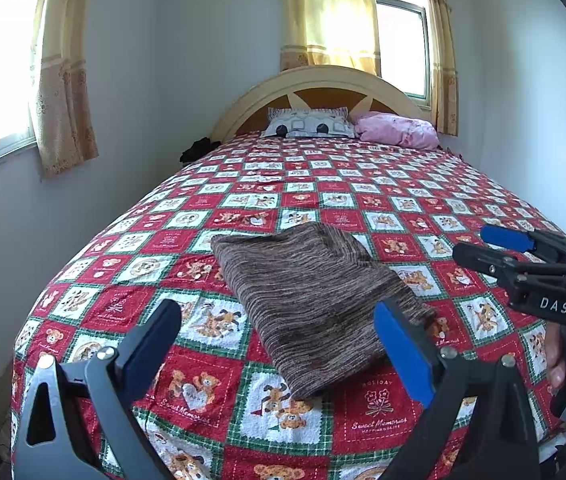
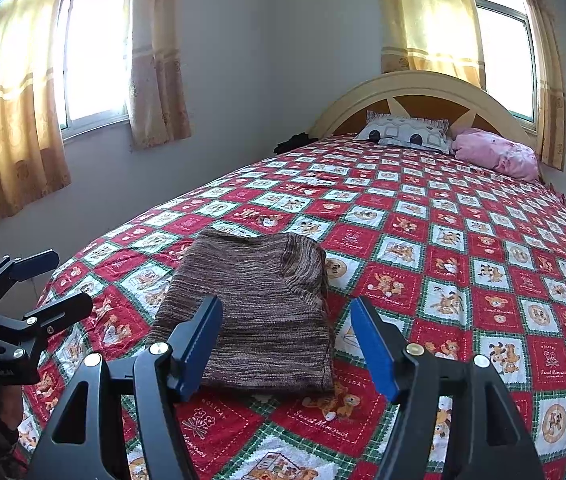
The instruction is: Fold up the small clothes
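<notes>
A brown striped knit garment (image 1: 315, 300) lies folded into a neat rectangle on the red, white and green patchwork bedspread (image 1: 203, 216); it also shows in the right wrist view (image 2: 259, 312). My left gripper (image 1: 279, 344) is open and empty, held above the near end of the garment. My right gripper (image 2: 287, 348) is open and empty, also above the garment's near edge. The right gripper shows at the right of the left wrist view (image 1: 479, 246), and the left gripper at the left of the right wrist view (image 2: 71, 284). Neither touches the cloth.
The bed's cream headboard (image 1: 323, 80) stands at the far end with a patterned pillow (image 1: 307, 124) and a pink pillow (image 1: 395, 130). A dark bundle (image 1: 199, 148) lies at the bed's far left corner. Curtained windows (image 2: 91, 48) flank the walls.
</notes>
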Motion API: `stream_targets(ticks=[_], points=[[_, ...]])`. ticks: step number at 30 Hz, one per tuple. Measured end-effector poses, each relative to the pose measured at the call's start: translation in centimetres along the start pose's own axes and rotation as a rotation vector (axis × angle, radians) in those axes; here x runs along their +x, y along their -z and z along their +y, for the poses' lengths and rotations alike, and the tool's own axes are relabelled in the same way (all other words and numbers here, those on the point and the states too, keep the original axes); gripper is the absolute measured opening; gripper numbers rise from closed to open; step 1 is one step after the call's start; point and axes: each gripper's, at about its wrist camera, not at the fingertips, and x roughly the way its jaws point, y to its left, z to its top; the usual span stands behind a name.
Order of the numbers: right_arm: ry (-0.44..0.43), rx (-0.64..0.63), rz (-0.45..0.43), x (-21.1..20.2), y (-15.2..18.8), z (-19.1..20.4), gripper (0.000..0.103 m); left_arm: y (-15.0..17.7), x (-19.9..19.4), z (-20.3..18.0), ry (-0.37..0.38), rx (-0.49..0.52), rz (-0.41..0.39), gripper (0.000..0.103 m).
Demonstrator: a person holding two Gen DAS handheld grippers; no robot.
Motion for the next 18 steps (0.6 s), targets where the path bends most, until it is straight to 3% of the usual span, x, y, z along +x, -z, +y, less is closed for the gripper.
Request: stream_targets(ticks=[6, 18], points=[[0.006, 0.009, -0.016, -0.3, -0.3, -0.2, 0.068, -0.4, -0.4, 0.2, -0.041, 0.009, -0.022, 0.103], [-0.015, -0.007, -0.052, -1.5, -0.9, 0.7, 0.068, -1.3, -1.3, 0.9, -0.03, -0.016, -0.065, 0.103]])
